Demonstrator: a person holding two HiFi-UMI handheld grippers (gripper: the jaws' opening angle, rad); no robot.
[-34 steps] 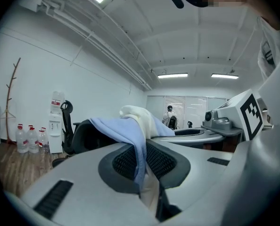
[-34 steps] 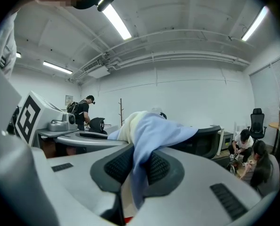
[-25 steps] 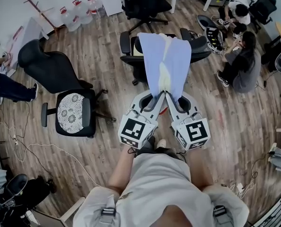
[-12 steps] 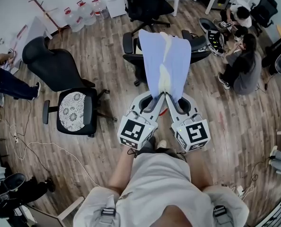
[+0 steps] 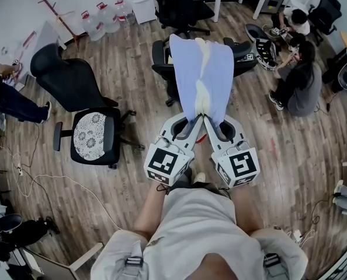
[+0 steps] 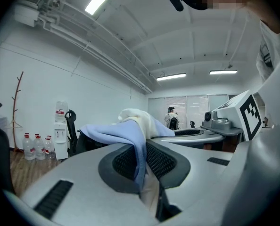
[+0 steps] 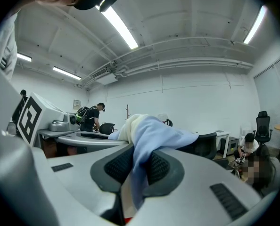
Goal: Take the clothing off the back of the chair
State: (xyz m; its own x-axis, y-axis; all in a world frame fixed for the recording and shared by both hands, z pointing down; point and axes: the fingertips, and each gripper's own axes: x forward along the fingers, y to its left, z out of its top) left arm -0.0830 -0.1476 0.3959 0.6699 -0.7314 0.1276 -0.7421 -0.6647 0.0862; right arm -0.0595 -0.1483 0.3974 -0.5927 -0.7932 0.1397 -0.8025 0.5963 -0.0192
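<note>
Clothing (image 5: 203, 69) — pale blue, cream-lined — pinched in left claw (image 6: 144, 171) and in right claw (image 7: 132, 173).

overhead head view; close gripper views share clothing (image 6: 112, 133).

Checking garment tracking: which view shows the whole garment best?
Head view: the garment shows full length, running from the chair to the left hand-held gripper and the right hand-held gripper. Each gripper view shows only a foreshortened fold of it clamped between that gripper's jaws, the rest bunched behind.
</note>
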